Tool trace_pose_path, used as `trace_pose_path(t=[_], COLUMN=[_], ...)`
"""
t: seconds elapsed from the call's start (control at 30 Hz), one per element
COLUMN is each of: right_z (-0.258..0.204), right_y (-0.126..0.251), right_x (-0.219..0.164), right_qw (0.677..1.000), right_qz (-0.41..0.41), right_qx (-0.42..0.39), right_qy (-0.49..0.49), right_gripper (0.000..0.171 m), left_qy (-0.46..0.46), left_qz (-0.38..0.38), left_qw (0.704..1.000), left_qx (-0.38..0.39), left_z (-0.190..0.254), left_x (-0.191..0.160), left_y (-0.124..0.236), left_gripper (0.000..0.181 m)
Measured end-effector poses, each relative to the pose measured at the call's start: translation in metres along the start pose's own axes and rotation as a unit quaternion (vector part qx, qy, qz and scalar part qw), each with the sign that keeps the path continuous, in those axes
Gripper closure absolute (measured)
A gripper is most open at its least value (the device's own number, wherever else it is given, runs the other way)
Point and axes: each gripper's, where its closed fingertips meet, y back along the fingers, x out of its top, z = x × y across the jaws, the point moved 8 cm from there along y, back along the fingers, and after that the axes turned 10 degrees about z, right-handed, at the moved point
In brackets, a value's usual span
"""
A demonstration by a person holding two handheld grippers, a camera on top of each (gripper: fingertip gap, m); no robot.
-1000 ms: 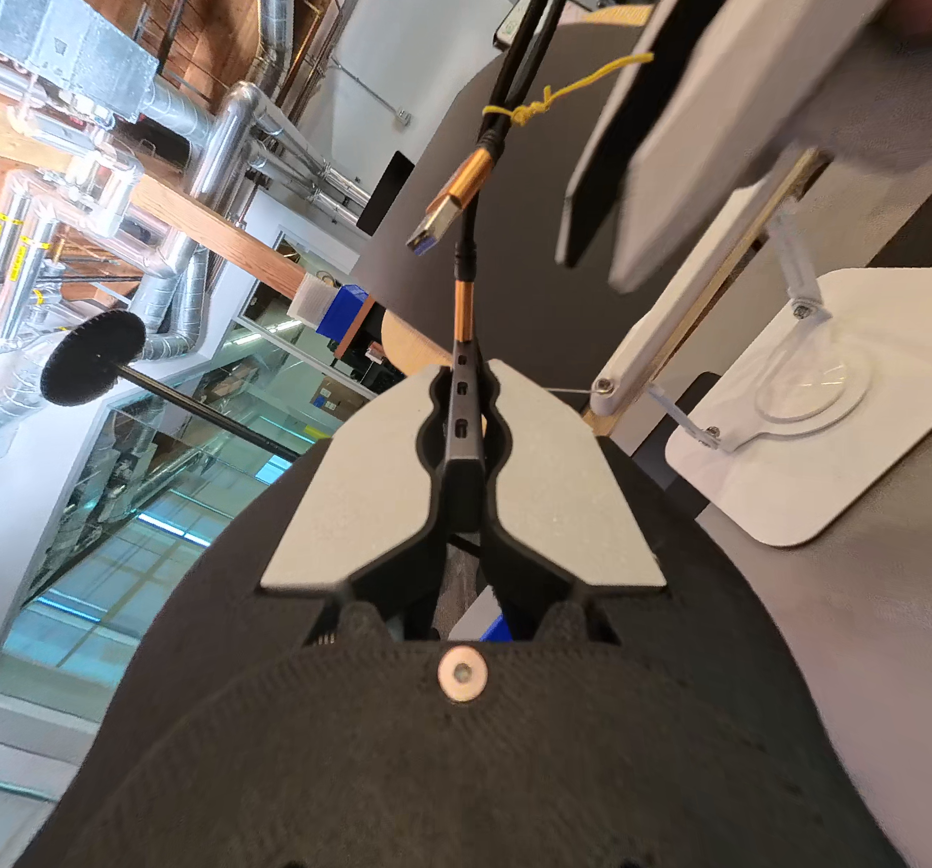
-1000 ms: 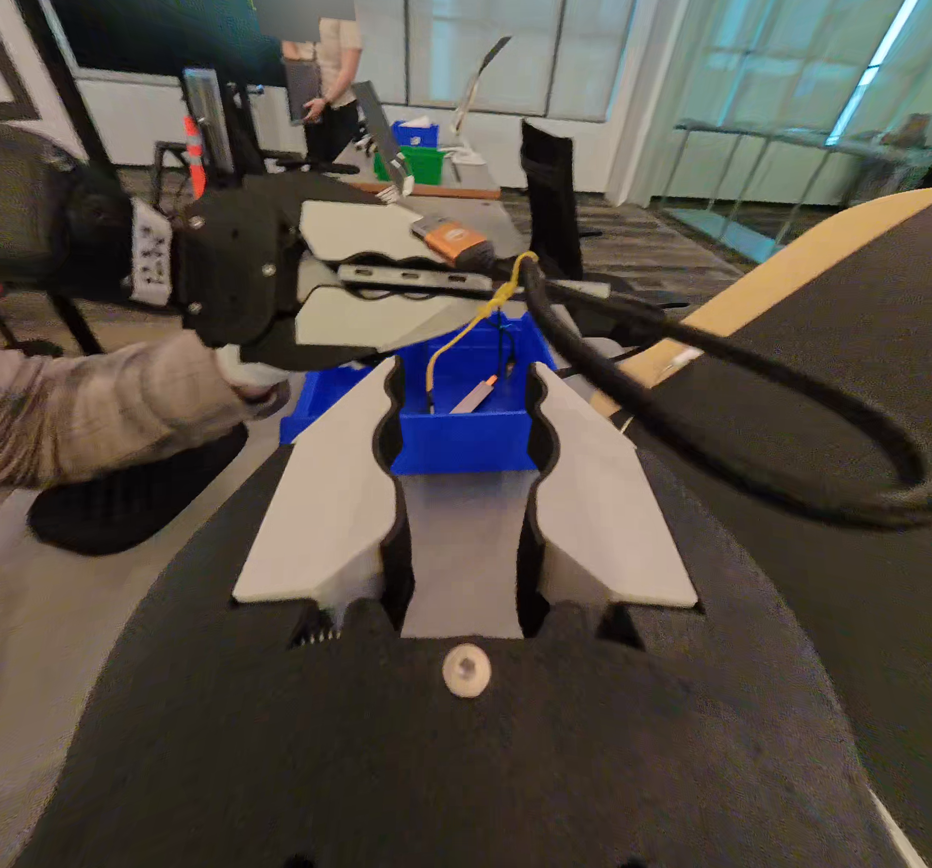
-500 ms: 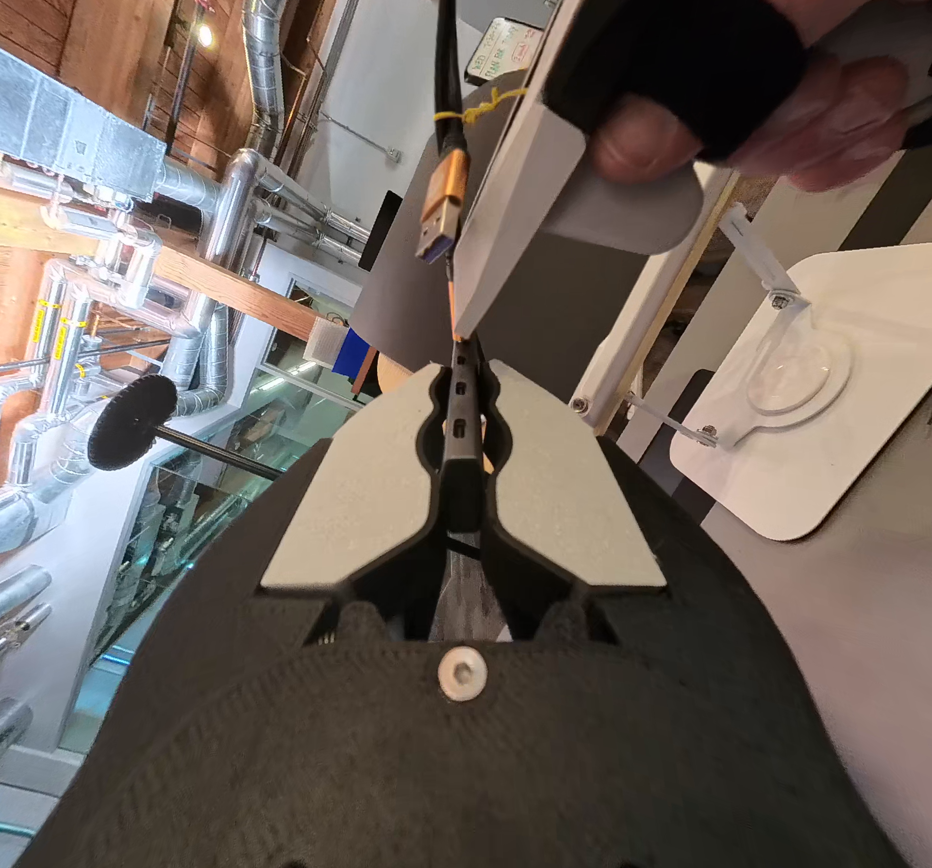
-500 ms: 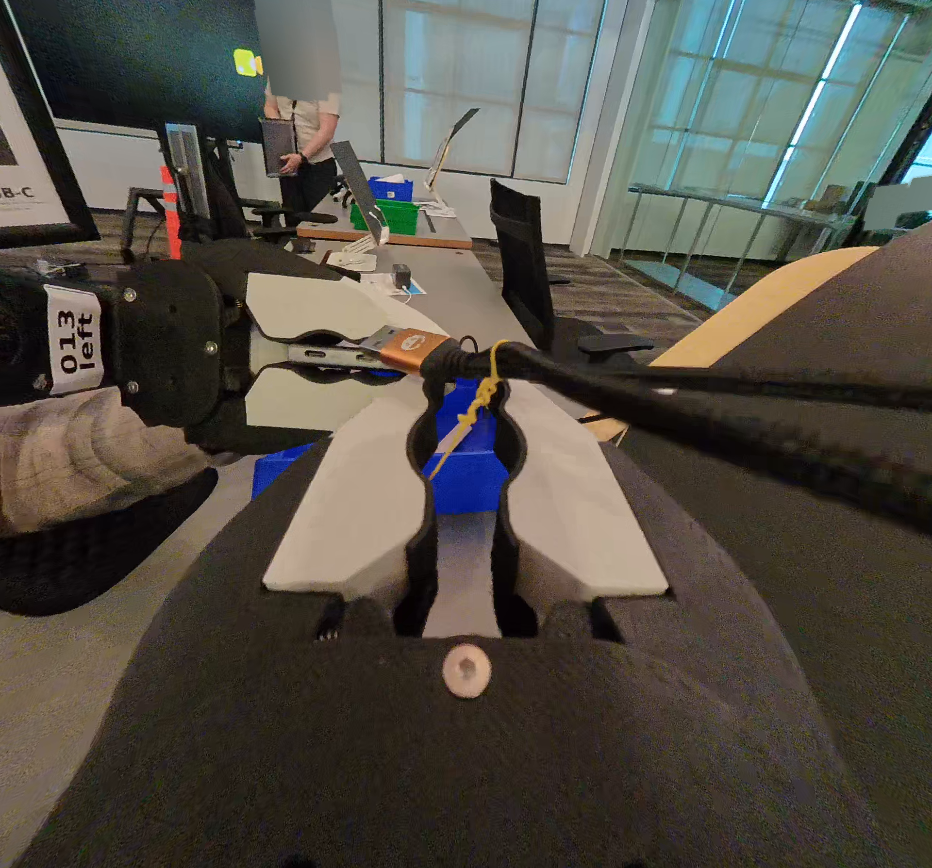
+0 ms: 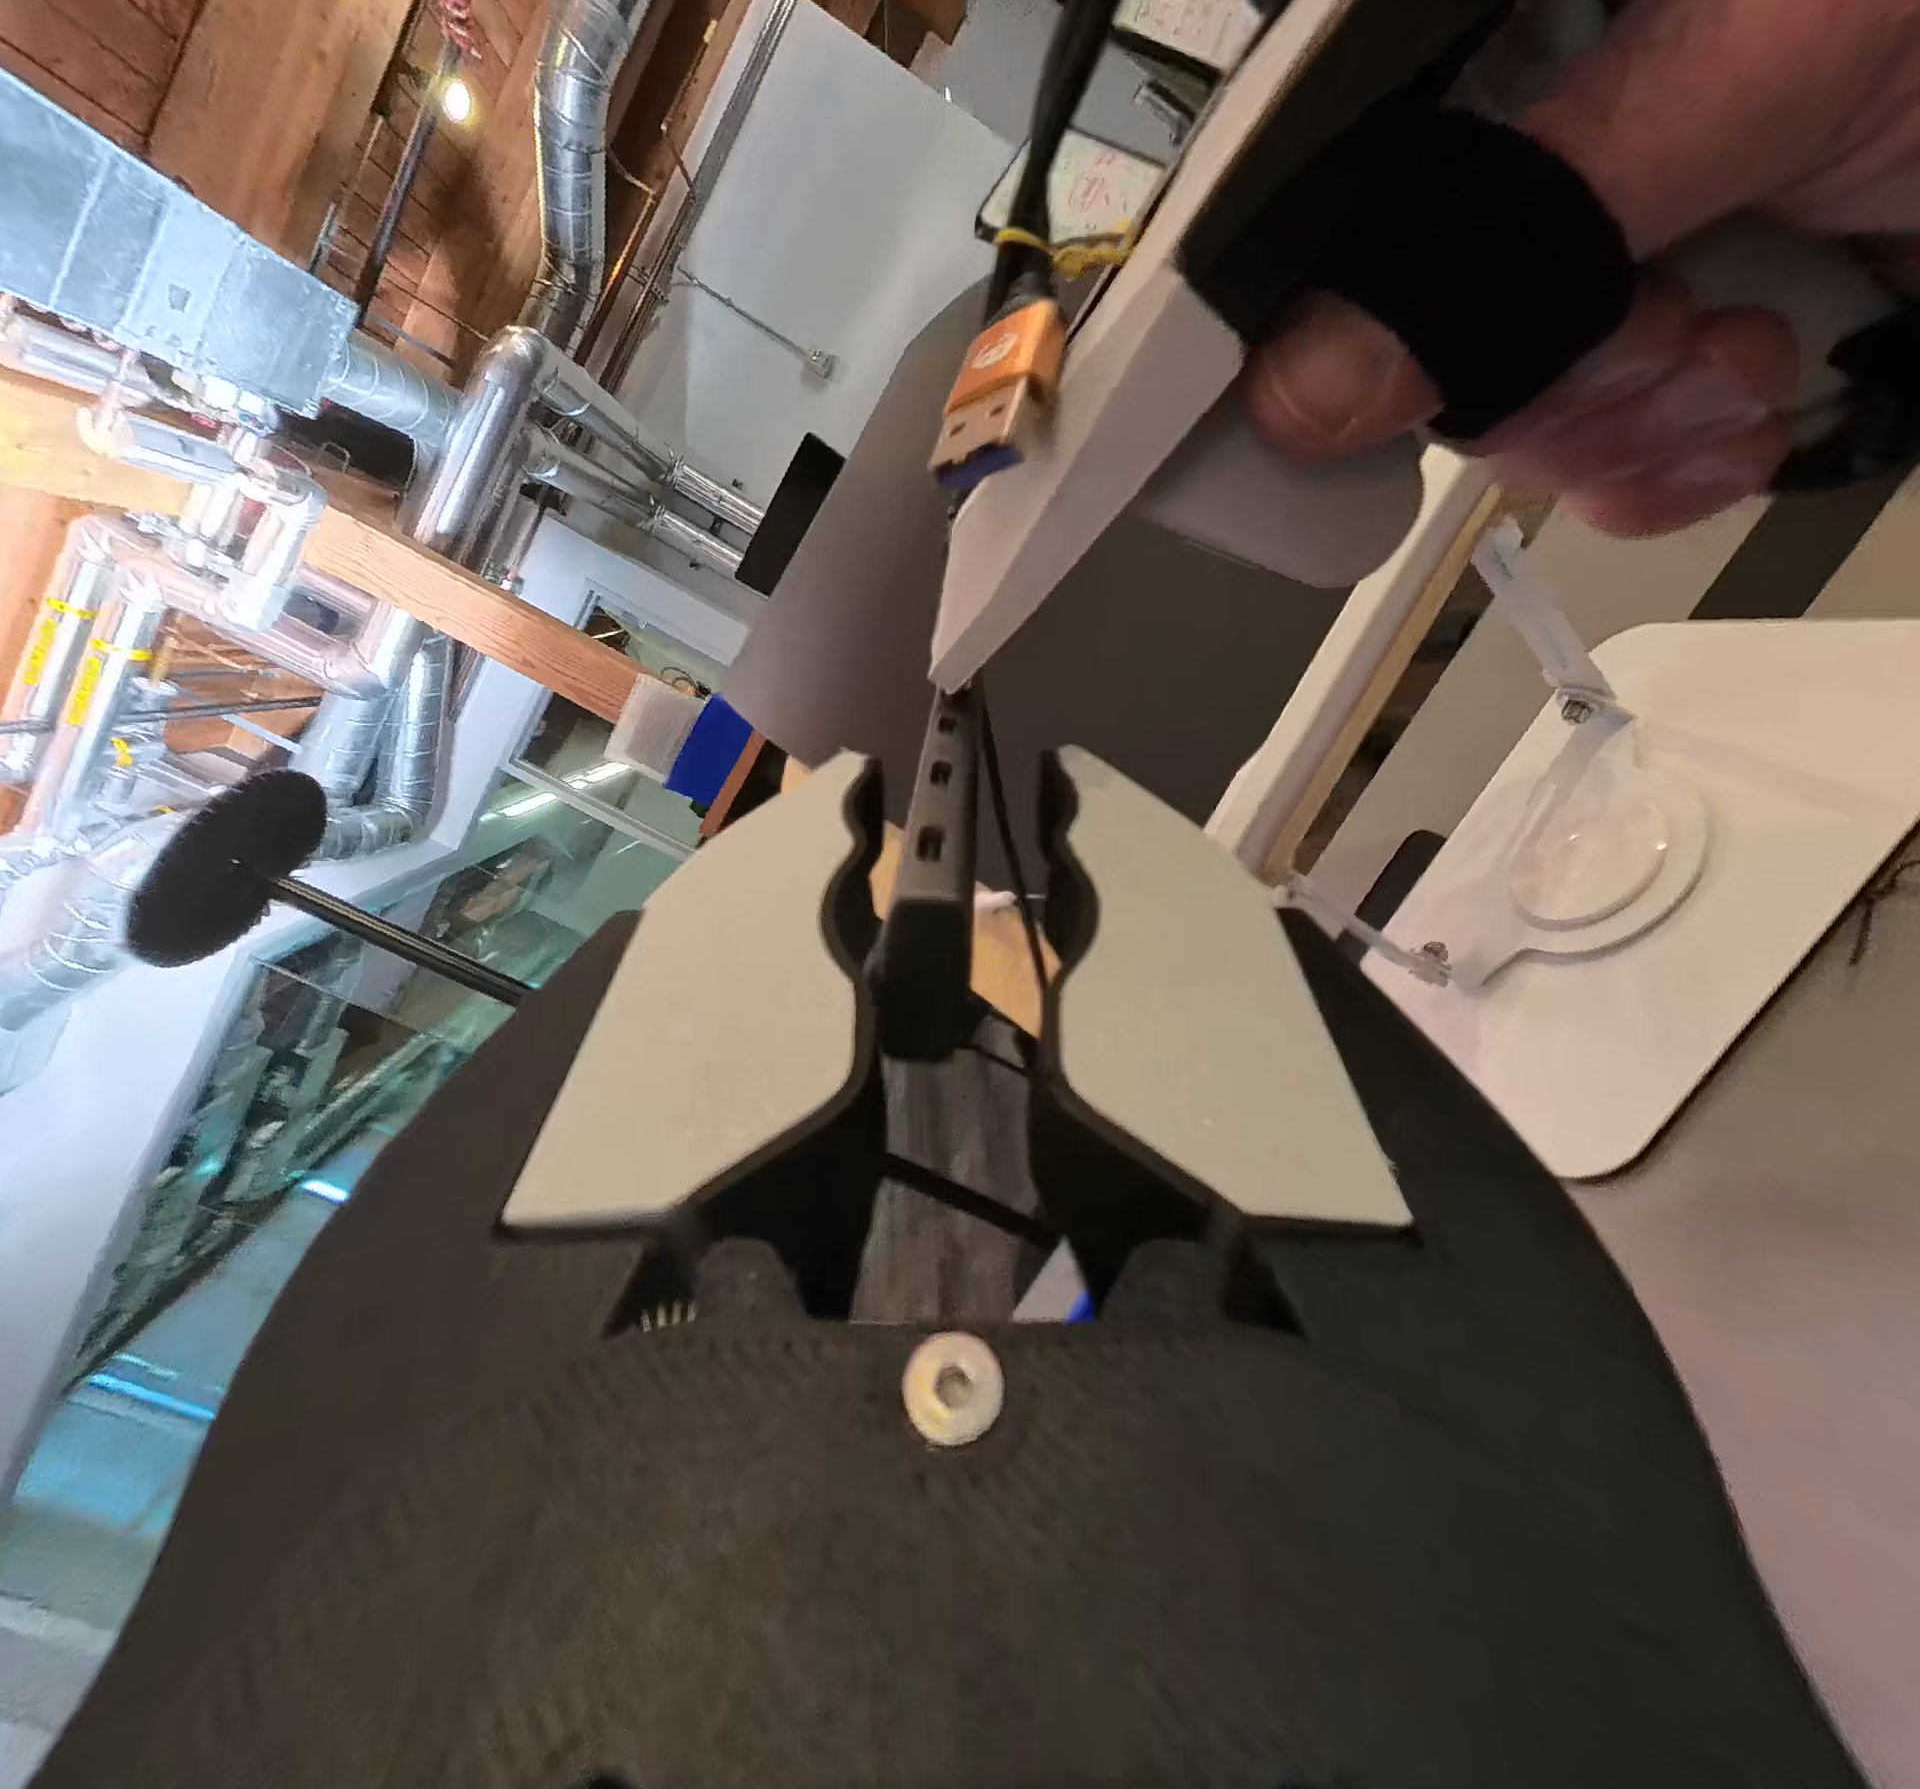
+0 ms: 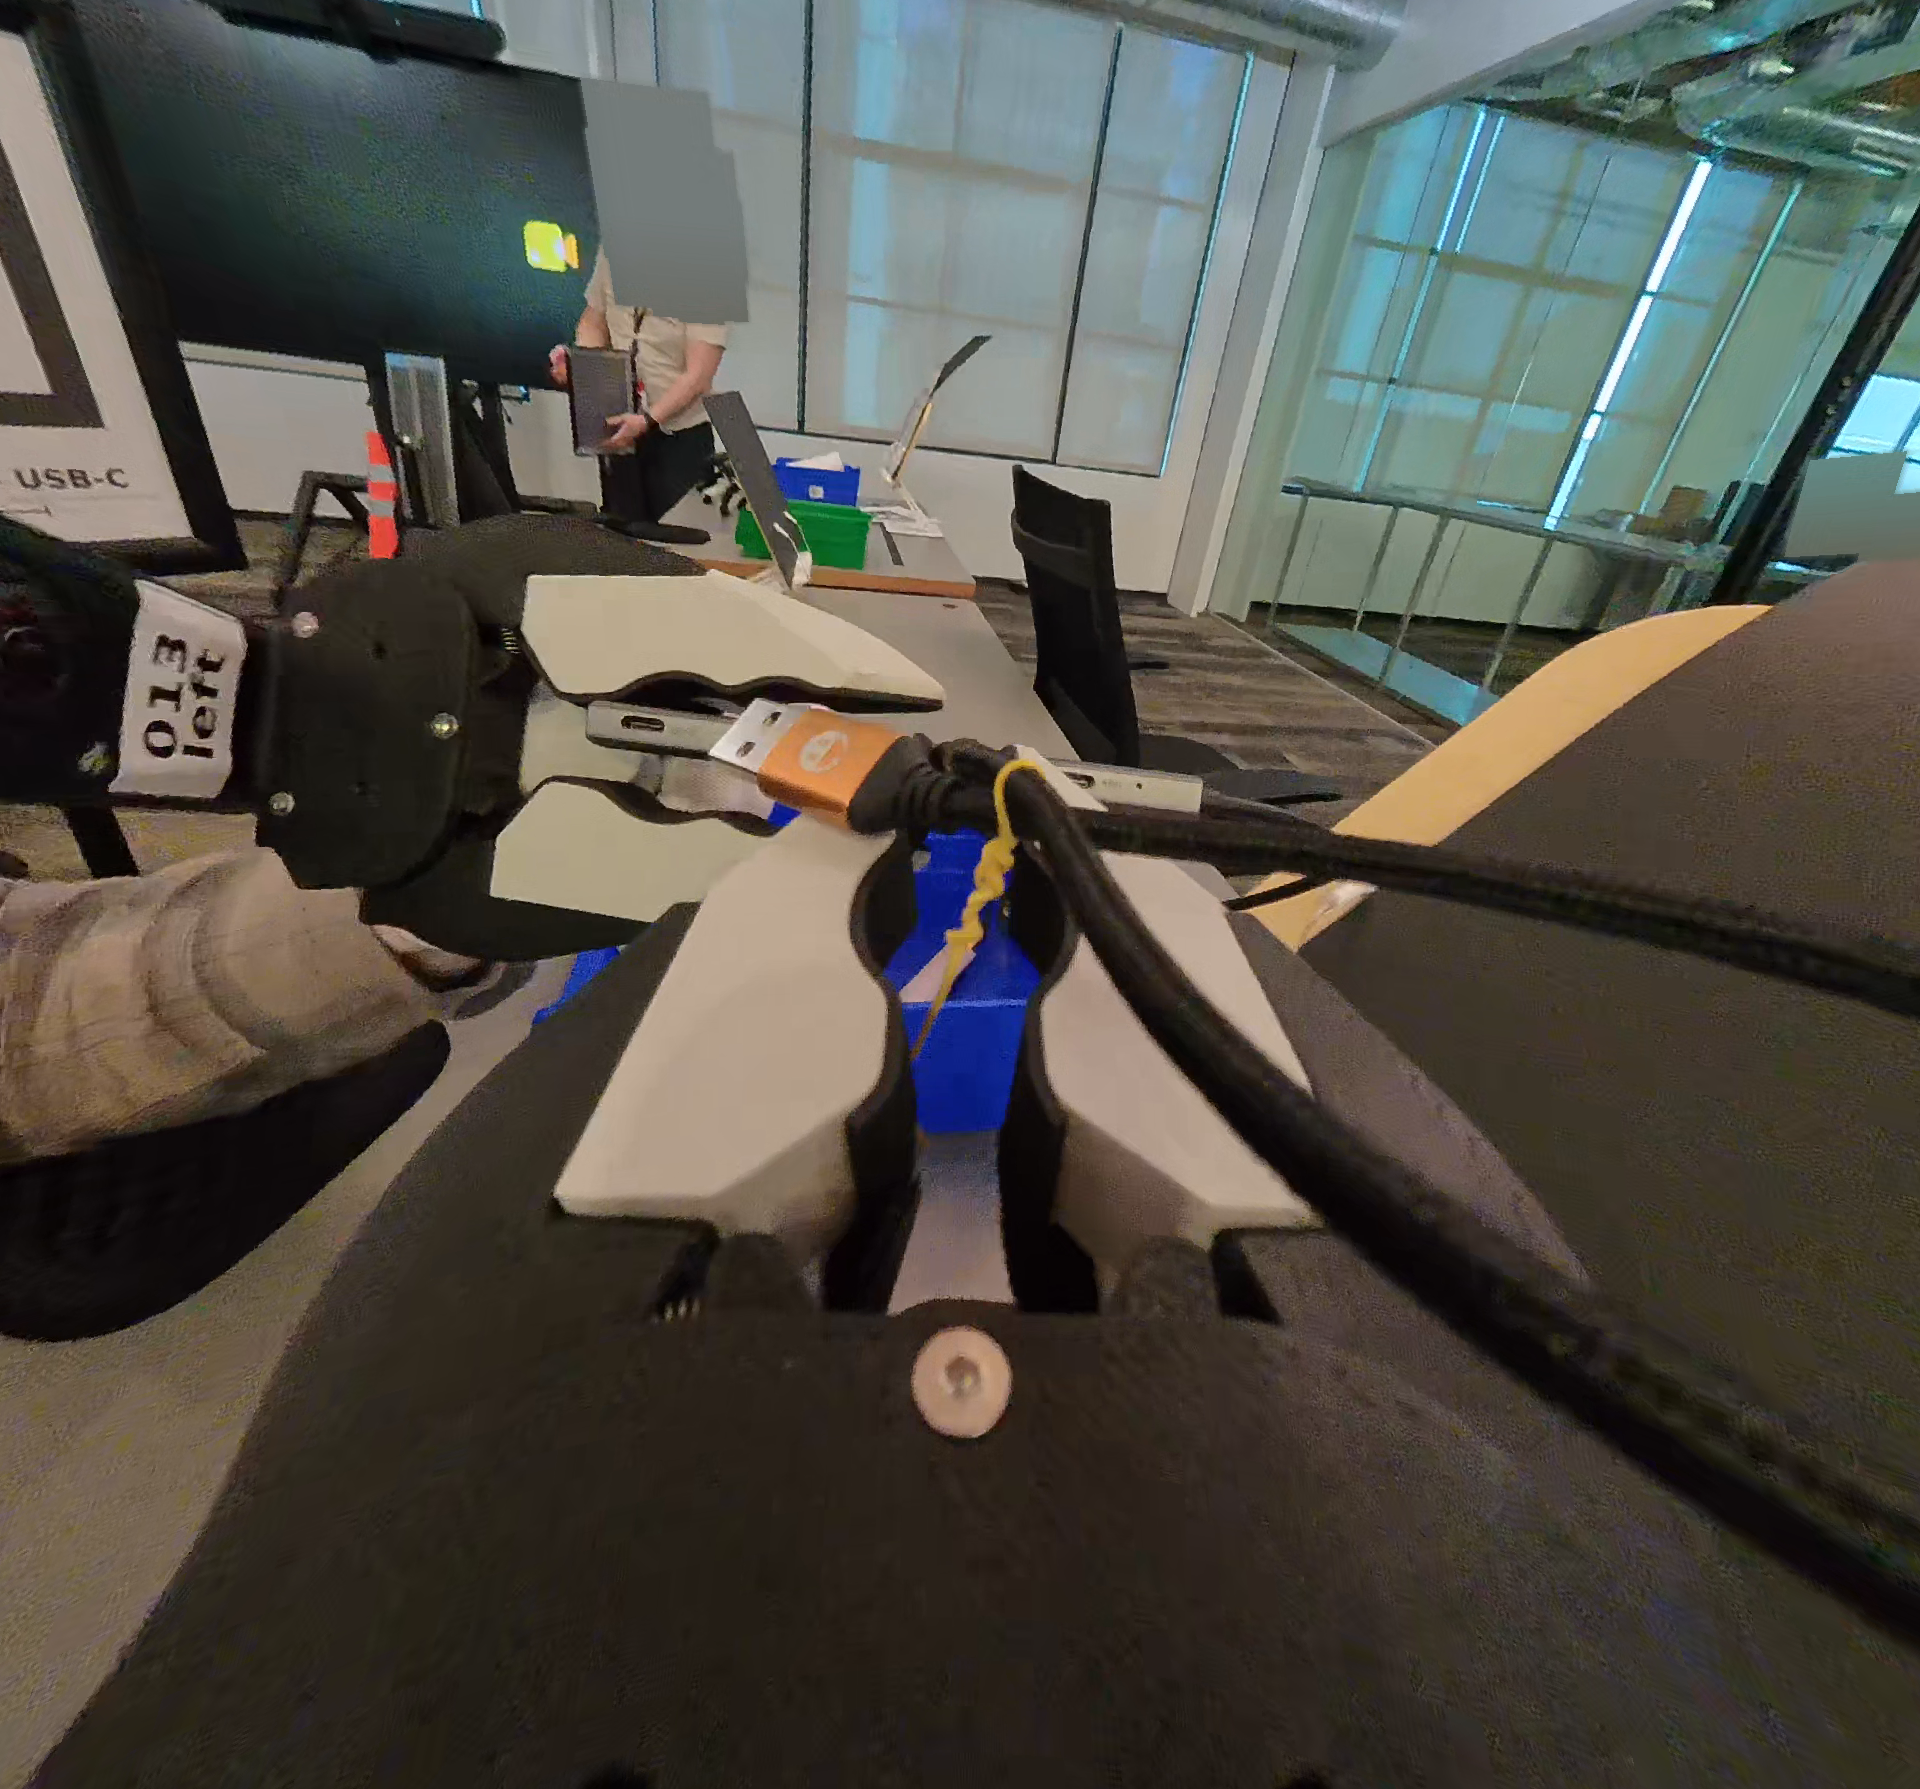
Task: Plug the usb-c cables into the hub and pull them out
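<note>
Open office with desks behind. Your left gripper (image 5: 961, 768) fingers are parted and the hub (image 5: 930, 866) sits loose between them, probably being regripped. Your right gripper (image 6: 966, 872) is barely apart and empty, with the orange plug (image 6: 821, 765) draped nearby.

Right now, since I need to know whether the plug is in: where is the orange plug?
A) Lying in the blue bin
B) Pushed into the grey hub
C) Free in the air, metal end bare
C: in the left wrist view the orange plug hangs clear of the hub, its whole metal end showing.
</note>
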Motion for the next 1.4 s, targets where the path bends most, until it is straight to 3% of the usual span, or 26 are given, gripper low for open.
trace_pose_path(t=[0.1,0.2,0.3,0.5,0.97,1.1,1.4], right_z=[0.0,-0.007,-0.016,-0.019,-0.025,-0.026,-0.044], right_y=[0.001,-0.005,-0.016,-0.024,-0.017,-0.018,-0.034], right_x=[0.001,0.003,0.001,0.0,0.01,0.015,0.025], right_qw=[1.0,1.0,0.999,0.999,0.993,0.995,0.986], right_qz=[0.007,-0.011,-0.031,-0.035,-0.104,-0.086,-0.118], right_qx=[0.006,0.01,0.012,0.004,0.018,0.02,-0.056], right_qy=[-0.005,0.018,0.026,0.007,0.055,0.037,0.105], right_gripper=[0.164,0.164,0.164,0.162,0.162,0.162,0.163], left_qy=[0.023,0.026,0.015,-0.008,-0.036,-0.017,0.037], left_qz=[-0.007,-0.024,-0.036,-0.021,-0.008,0.004,0.015], left_qw=[1.0,0.999,0.999,0.999,0.999,1.0,0.999], left_qx=[-0.006,-0.013,-0.003,0.026,0.001,0.014,0.031], left_z=[-0.006,-0.006,-0.004,-0.011,-0.008,-0.012,-0.023], left_x=[-0.005,-0.01,-0.015,-0.02,-0.012,-0.009,-0.021], left_y=[0.0,-0.004,-0.006,0.0,0.006,0.007,0.011], left_gripper=[0.13,0.118,0.126,0.169,0.169,0.169,0.169])
